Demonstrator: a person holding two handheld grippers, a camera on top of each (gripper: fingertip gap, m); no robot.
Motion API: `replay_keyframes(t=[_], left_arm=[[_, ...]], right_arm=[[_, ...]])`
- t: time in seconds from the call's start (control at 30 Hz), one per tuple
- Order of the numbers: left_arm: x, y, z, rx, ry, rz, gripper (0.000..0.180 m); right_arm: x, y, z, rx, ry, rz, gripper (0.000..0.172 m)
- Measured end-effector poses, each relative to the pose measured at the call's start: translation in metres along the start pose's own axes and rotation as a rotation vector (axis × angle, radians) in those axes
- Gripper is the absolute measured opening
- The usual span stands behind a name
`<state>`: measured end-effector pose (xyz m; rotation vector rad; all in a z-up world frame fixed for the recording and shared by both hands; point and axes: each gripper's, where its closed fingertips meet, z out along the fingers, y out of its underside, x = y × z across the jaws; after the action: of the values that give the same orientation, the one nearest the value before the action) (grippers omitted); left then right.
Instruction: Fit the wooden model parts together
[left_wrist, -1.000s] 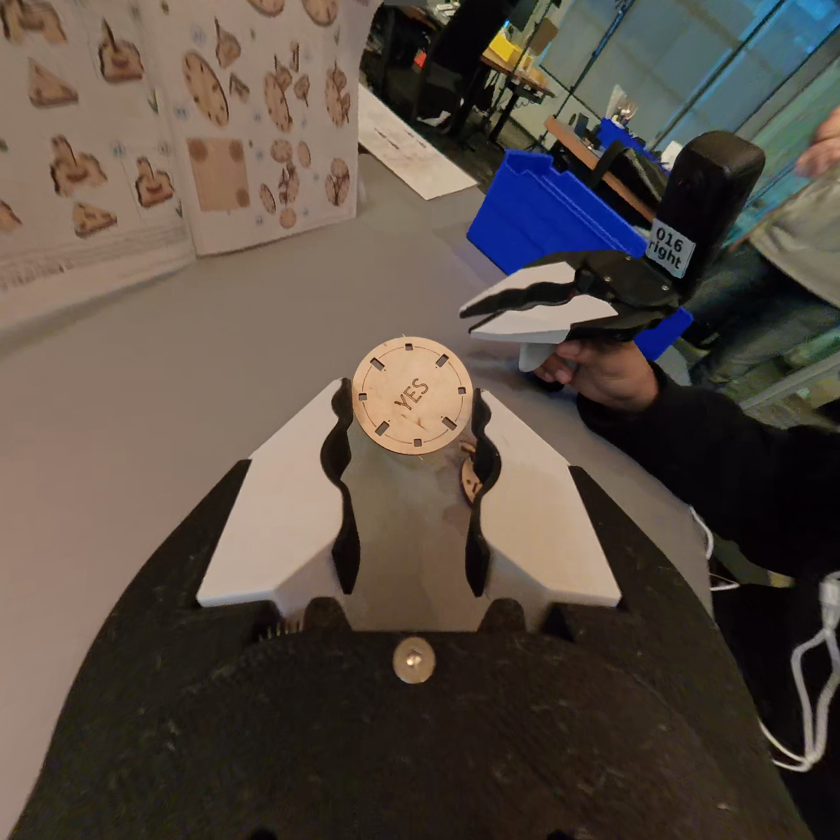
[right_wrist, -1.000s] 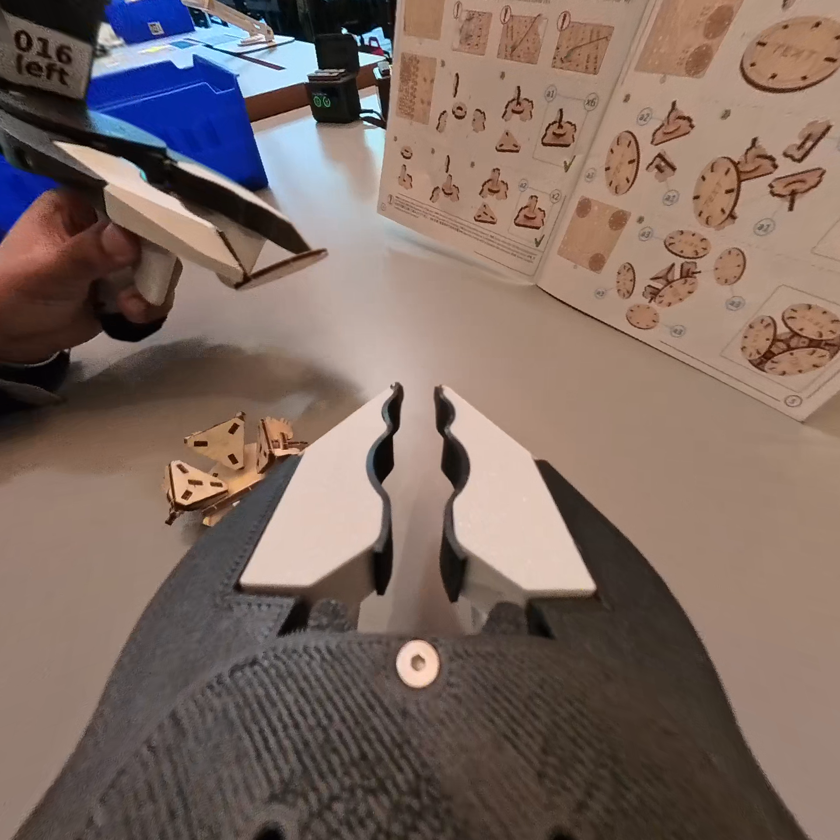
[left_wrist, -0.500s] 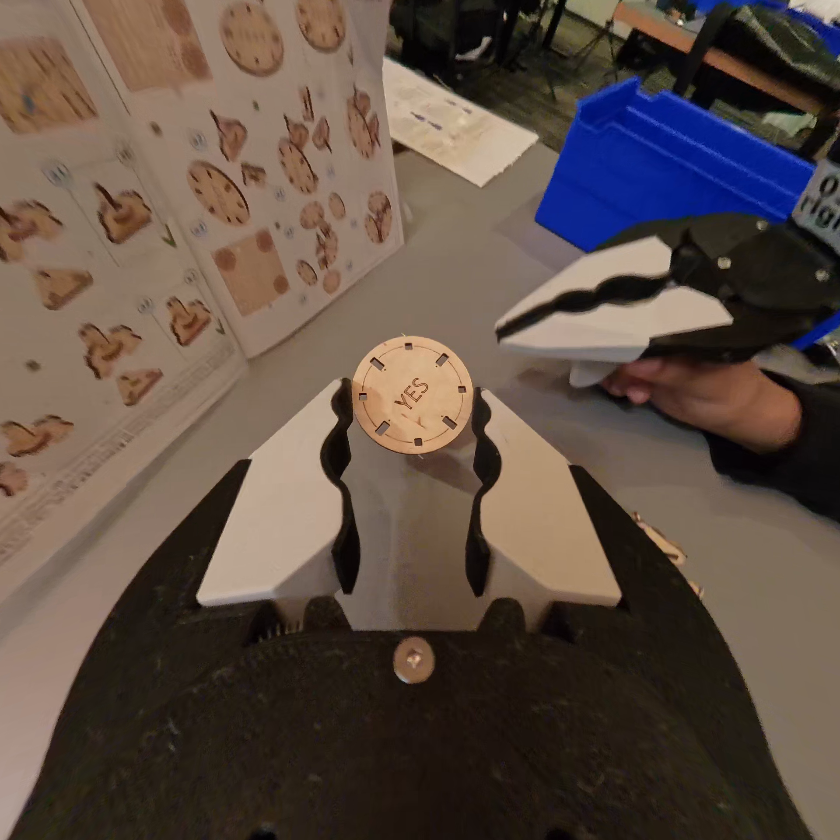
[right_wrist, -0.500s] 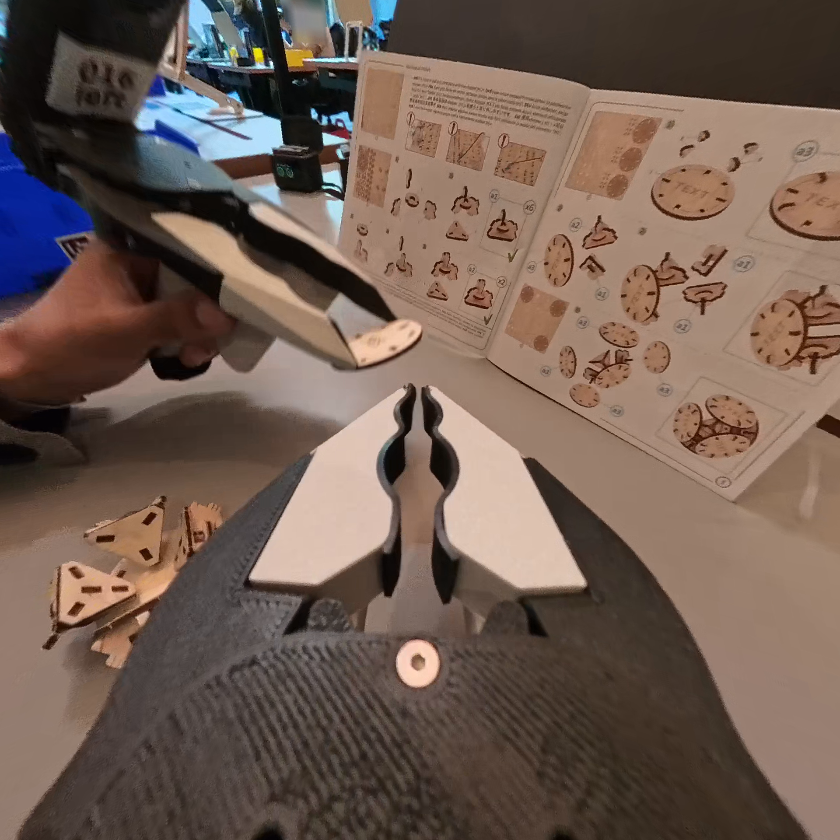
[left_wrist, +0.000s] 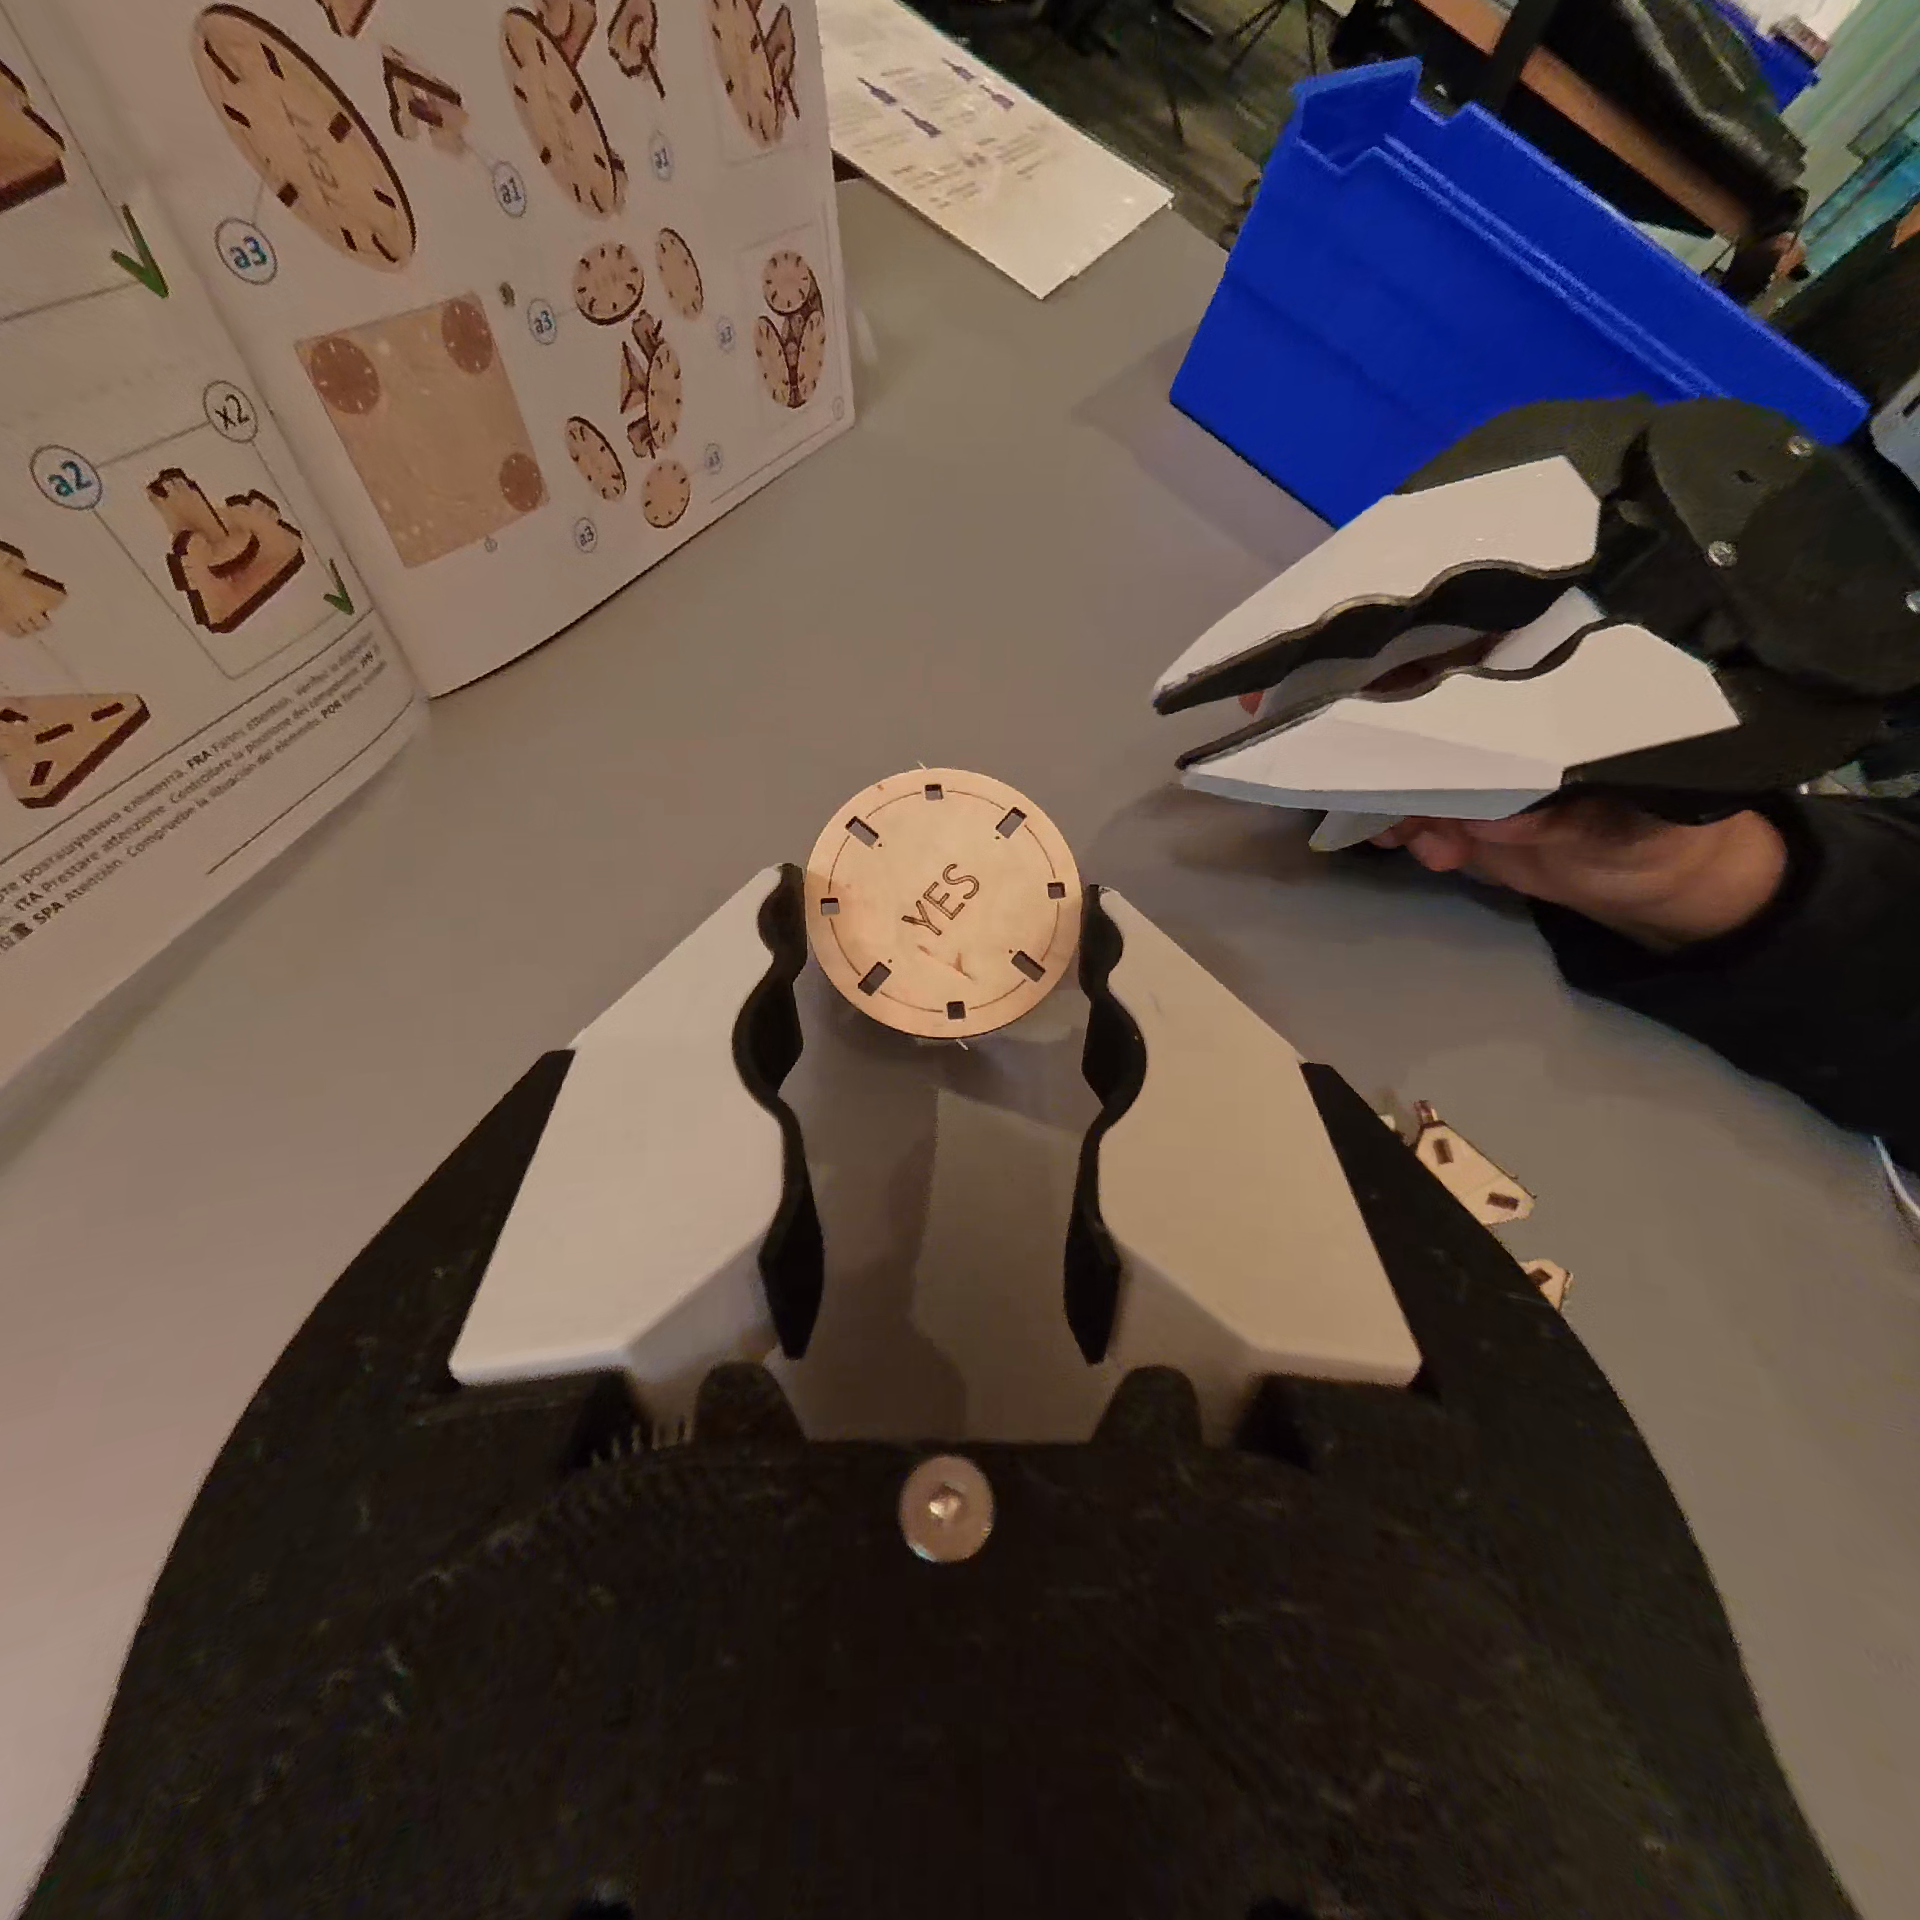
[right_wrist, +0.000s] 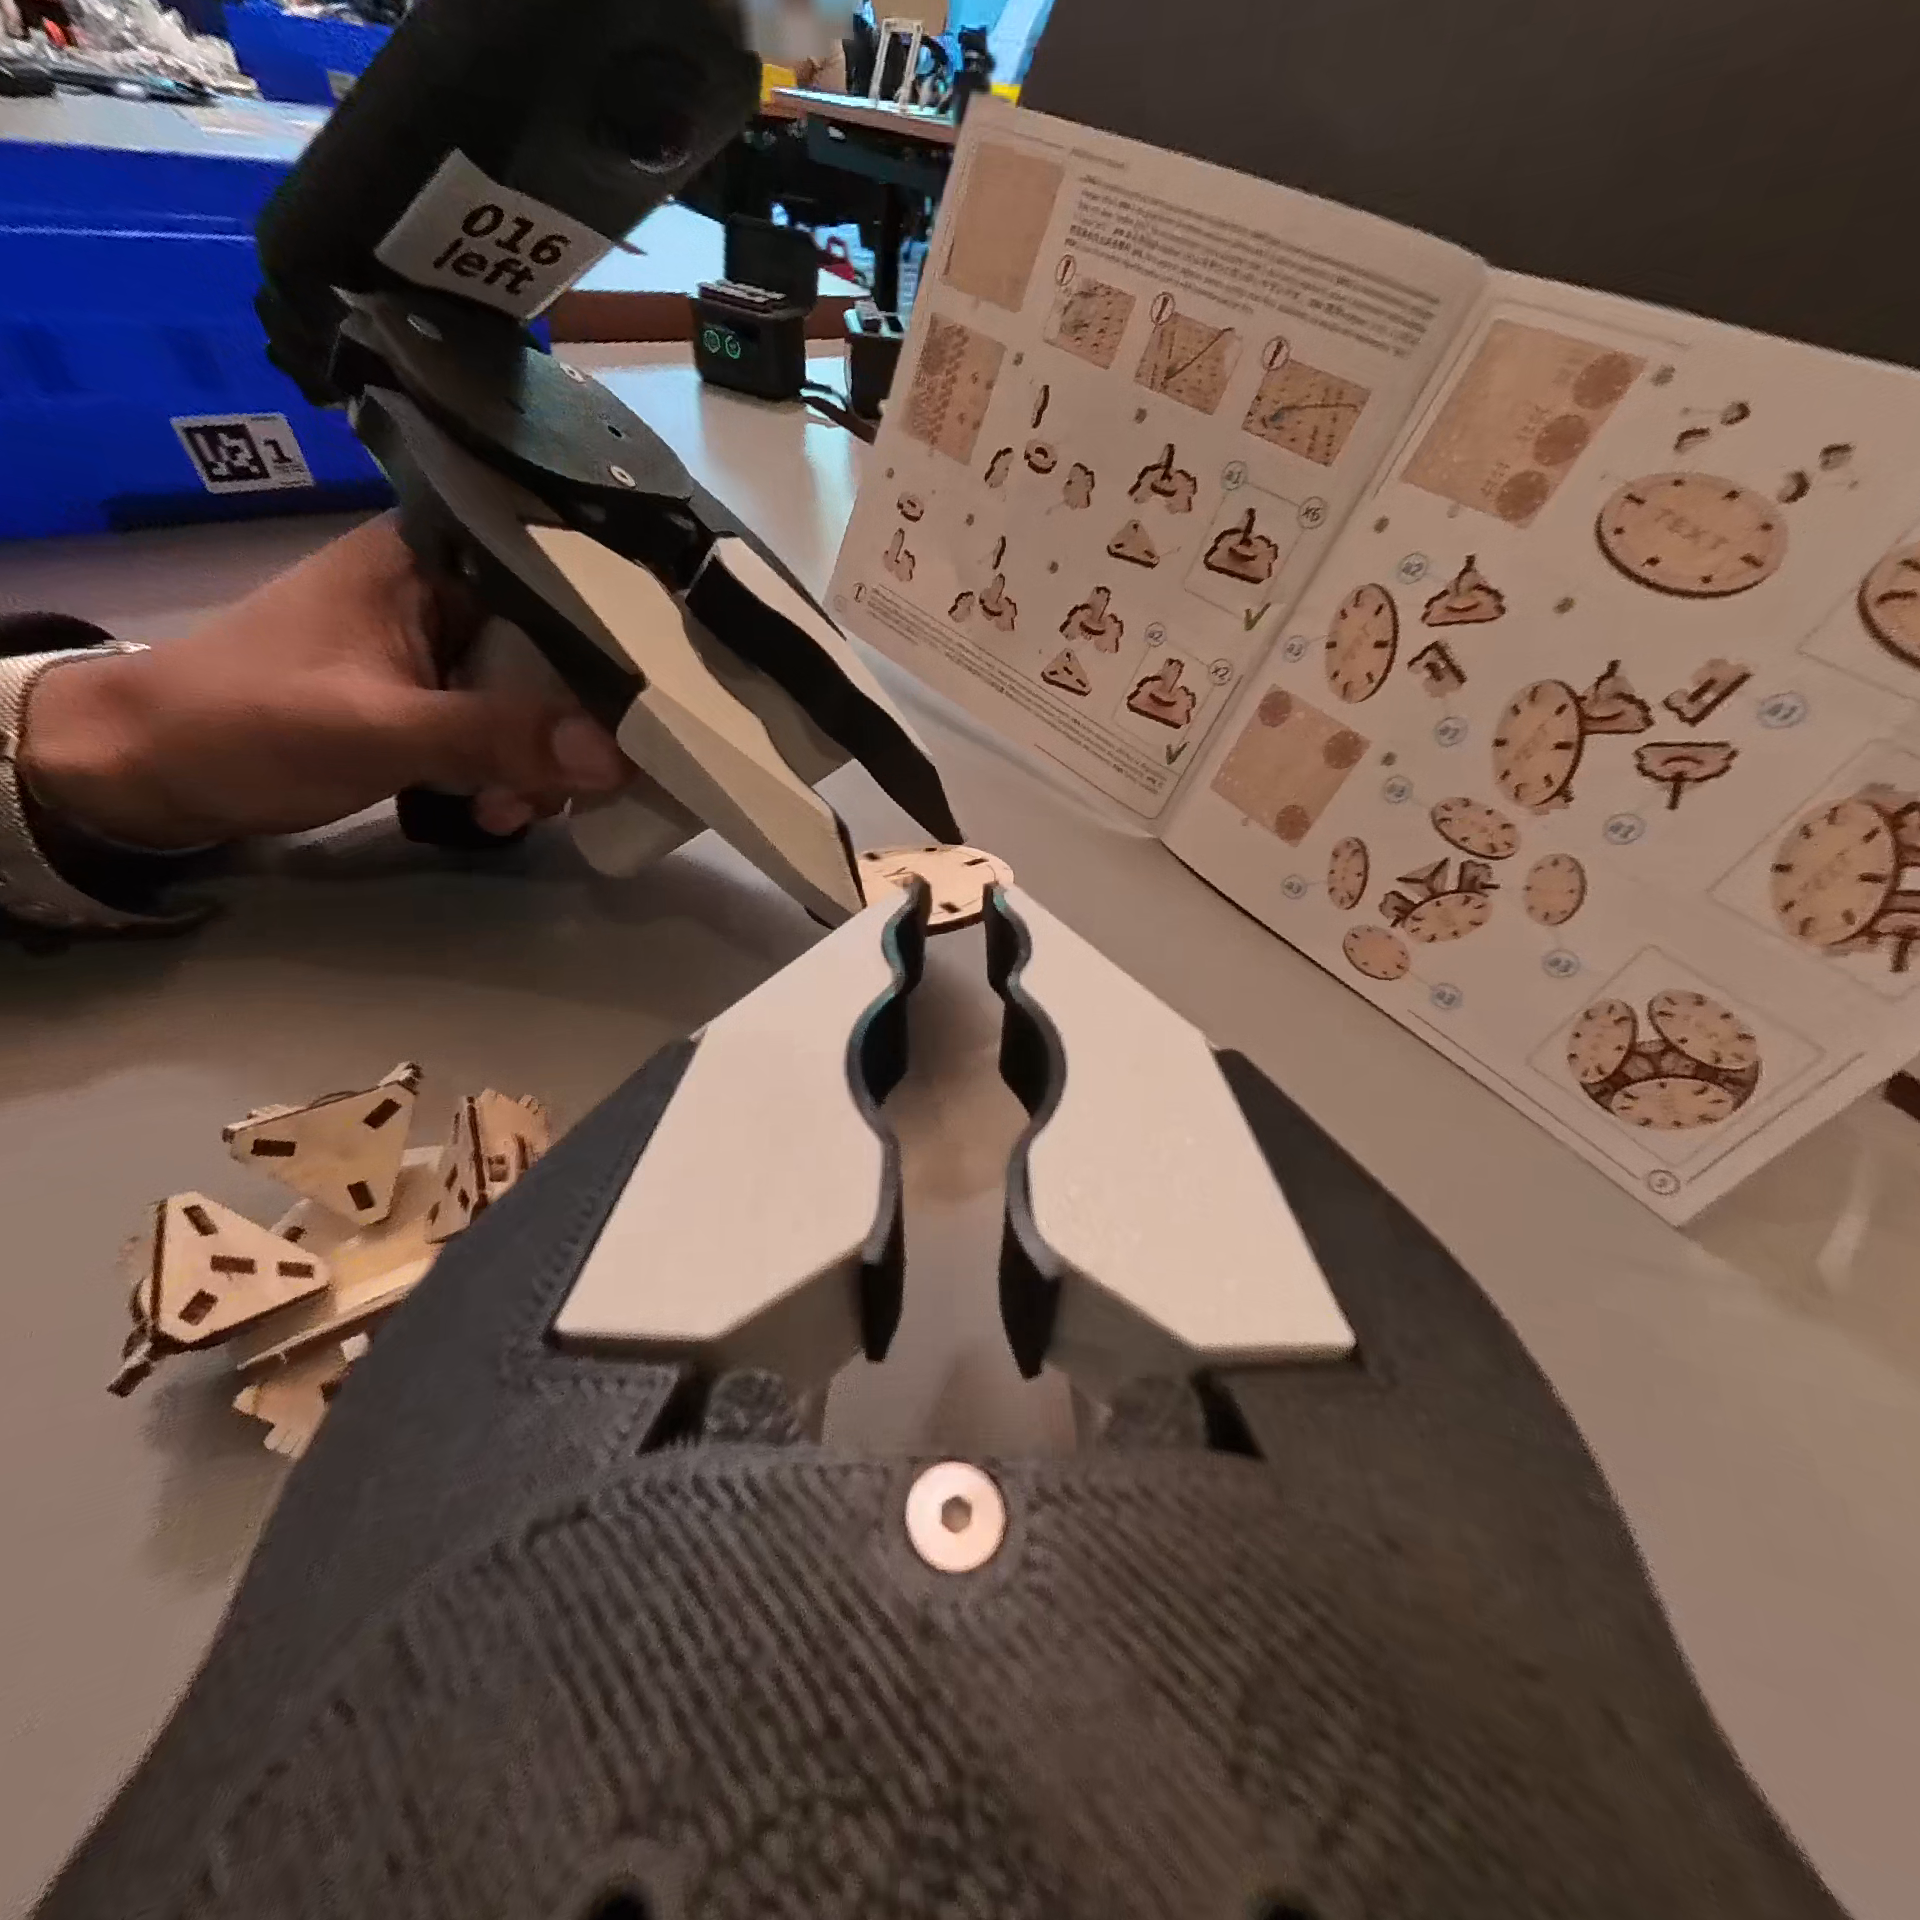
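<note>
Pinching a round wooden disc (left_wrist: 943, 902) by its edges btwn both fingertips, the left gripper (left_wrist: 943, 914) keeps it flat, face up; the right gripper (right_wrist: 954, 914), fingers slightly apart w/ nothing held, sits just beside it.

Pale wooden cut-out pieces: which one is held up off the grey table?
The round wooden disc, ringed with small slots, gripped by its edges between the left gripper fingertips. The triangular wooden pieces lie heaped on the table.
</note>
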<state>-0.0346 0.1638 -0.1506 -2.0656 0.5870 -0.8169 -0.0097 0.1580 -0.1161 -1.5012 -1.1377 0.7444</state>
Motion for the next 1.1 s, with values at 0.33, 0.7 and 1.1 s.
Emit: replay_keyframes(t=[0.33, 0.7, 1.1], left_arm=[[0.002, 0.002, 0.000, 0.006, 0.025, -0.021, 0.050], [0.003, 0.010, 0.006, -0.053, 0.021, -0.021, 0.050], [0.005, 0.027, 0.015, -0.173, -0.022, 0.052, 0.050]], right_arm=[[0.010, -0.009, -0.010, 0.083, 0.032, 0.058, 0.008], [0.012, -0.015, -0.020, 0.140, 0.045, 0.083, 0.008], [0.012, -0.011, -0.020, 0.117, 0.025, 0.137, 0.012]])
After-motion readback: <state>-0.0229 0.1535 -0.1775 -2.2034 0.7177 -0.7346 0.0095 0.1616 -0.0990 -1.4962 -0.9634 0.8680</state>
